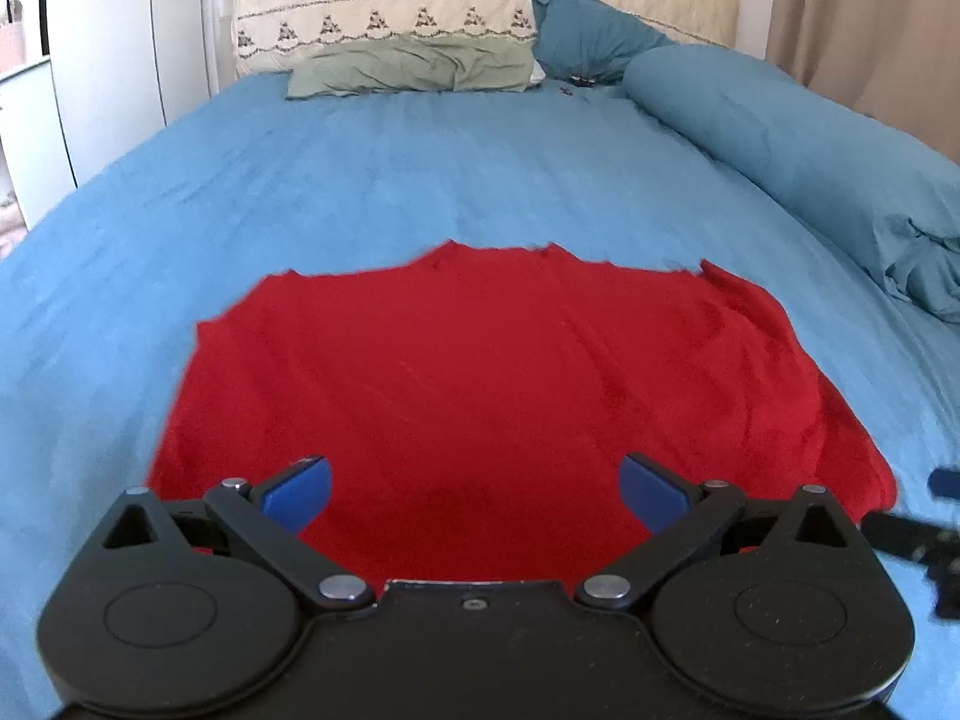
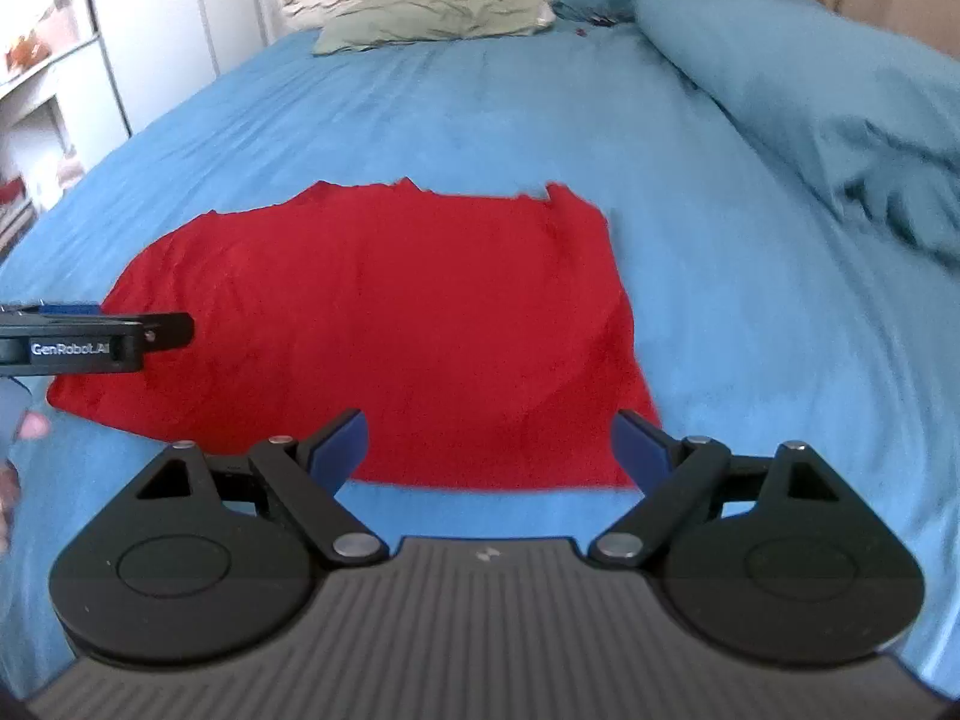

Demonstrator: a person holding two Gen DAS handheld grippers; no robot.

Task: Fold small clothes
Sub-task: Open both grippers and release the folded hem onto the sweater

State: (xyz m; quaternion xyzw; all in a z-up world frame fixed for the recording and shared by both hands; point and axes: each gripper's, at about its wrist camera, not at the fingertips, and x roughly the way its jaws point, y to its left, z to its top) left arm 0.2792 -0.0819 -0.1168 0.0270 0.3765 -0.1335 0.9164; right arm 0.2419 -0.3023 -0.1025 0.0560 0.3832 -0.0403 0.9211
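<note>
While the red garment [image 1: 480, 396] lies flat, both the left gripper [image 1: 477, 489] and right gripper [image 2: 489, 447] hover spread wide, empty; pinch its near hem corners squarely for an even fold.

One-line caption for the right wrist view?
Open right tool poised over red garment spread flat on blue bedsheet.

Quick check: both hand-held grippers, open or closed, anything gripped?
Left hand-held gripper: open, holding nothing, over the near part of the red garment.
Right hand-held gripper: open, holding nothing, at the garment's near edge.
</note>
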